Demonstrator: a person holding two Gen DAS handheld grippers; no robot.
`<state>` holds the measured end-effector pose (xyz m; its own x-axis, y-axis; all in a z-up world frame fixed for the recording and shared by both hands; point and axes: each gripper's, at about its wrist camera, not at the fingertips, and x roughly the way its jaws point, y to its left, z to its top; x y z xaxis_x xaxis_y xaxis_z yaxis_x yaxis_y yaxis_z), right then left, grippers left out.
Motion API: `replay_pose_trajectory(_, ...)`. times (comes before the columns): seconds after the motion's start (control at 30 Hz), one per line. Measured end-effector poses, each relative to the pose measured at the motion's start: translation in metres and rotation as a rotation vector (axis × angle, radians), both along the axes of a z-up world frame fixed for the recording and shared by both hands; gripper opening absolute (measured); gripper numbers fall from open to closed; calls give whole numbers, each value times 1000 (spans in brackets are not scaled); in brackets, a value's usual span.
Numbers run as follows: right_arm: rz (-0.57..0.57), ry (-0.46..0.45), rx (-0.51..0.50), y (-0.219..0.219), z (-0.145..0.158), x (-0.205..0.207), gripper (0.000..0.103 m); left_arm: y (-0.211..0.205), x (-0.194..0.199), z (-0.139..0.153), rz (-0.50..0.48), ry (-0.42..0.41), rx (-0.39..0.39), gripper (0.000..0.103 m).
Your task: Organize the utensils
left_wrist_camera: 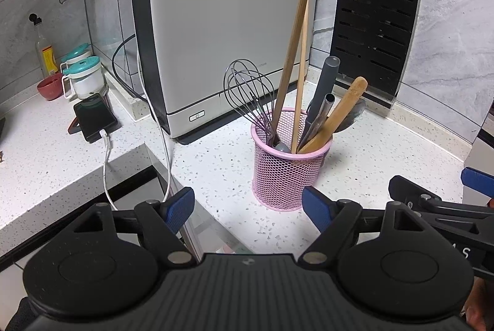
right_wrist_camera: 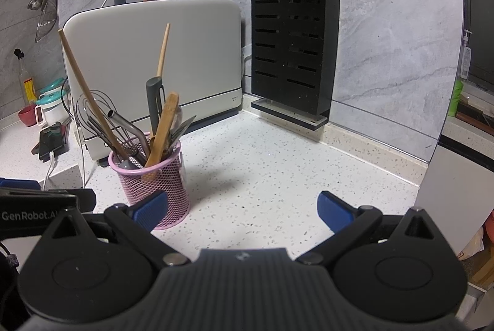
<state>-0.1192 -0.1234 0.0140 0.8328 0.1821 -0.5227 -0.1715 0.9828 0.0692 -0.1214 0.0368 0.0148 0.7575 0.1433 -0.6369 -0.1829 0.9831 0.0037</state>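
Observation:
A pink mesh cup (left_wrist_camera: 287,176) stands on the speckled white counter (left_wrist_camera: 222,164). It holds a wire whisk (left_wrist_camera: 247,86), long wooden chopsticks (left_wrist_camera: 291,53), a wooden handle (left_wrist_camera: 336,114), a grey handle (left_wrist_camera: 324,83) and a metal straw. My left gripper (left_wrist_camera: 248,209) is open and empty, just in front of the cup. In the right wrist view the cup (right_wrist_camera: 160,188) sits at the left, beside my open, empty right gripper (right_wrist_camera: 242,209), touching nothing. The right gripper also shows at the right edge of the left wrist view (left_wrist_camera: 447,198).
A white appliance (left_wrist_camera: 228,46) stands behind the cup. A black knife block (right_wrist_camera: 293,53) with wooden-handled knives stands in the corner. A charging phone (left_wrist_camera: 94,120), lidded jars (left_wrist_camera: 83,77), a red cup (left_wrist_camera: 49,85) and a bottle sit at the left. The counter steps down at the front left.

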Motion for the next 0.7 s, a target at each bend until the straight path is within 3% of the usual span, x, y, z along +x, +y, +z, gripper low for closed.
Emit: replay_pose_trajectory(0.7, -2, -1, 6, 0, 0, -1, 100, -2, 1, -1, -2, 2, -7, 92)
